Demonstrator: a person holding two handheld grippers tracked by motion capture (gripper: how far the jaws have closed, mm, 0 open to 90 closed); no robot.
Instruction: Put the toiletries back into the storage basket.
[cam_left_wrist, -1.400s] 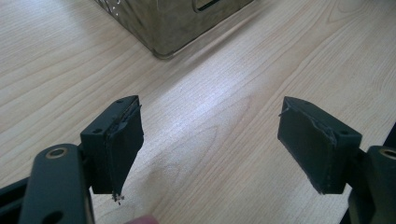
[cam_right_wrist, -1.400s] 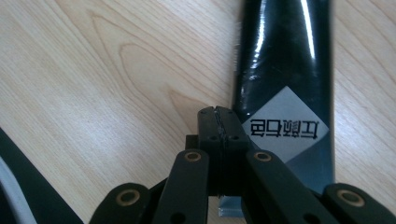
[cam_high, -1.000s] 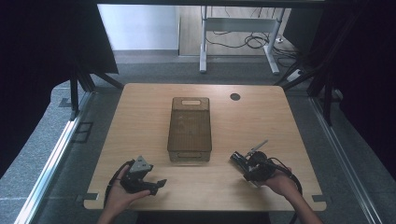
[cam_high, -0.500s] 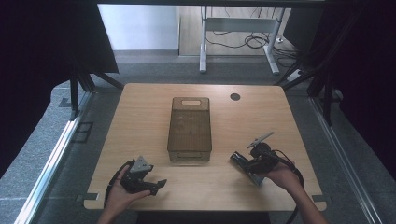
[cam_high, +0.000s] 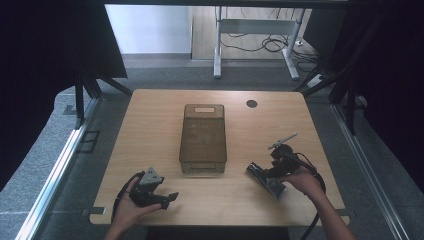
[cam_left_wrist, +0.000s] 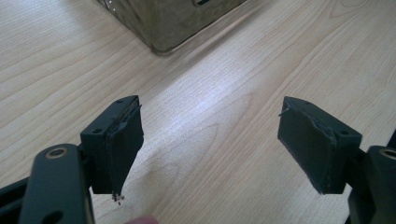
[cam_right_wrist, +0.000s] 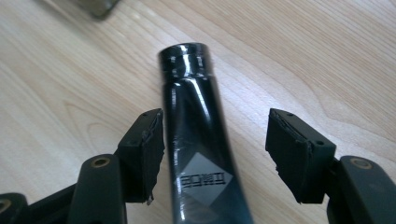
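High view: a pale wooden tabletop (cam_high: 150, 130) carries a translucent brownish box (cam_high: 203, 137) with a recessed lid handle, standing lengthwise at the middle. The left gripper (cam_high: 167, 198) rests low near the front edge, left of the box. The right gripper (cam_high: 264, 176) sits right of the box's near end, angled toward it, with a black tube (cam_high: 256, 170) lying between its fingers.

Left gripper view: the fingers (cam_left_wrist: 117, 144) are spread wide with nothing between them, just bare wood grain. Their pads look like dark rubbery sheet, frayed at the edges. A rounded corner of the box (cam_left_wrist: 163, 21) shows at the top, smooth and slightly glossy.

Right gripper view: the glossy black tube (cam_right_wrist: 196, 135), round with a stepped cap end and a grey diamond label, lies on the tabletop between the fingers (cam_right_wrist: 142, 154). The fingers have just been opening; the left pad is close to the tube's side, the right pad well clear, so nothing is pinched.

The main risk, as I judge it, is rolling: a smooth round tube on flat polished wood could run off if a finger brushes it as the hand draws away. If it is regripped, the off-centre fingers could push it sideways instead.
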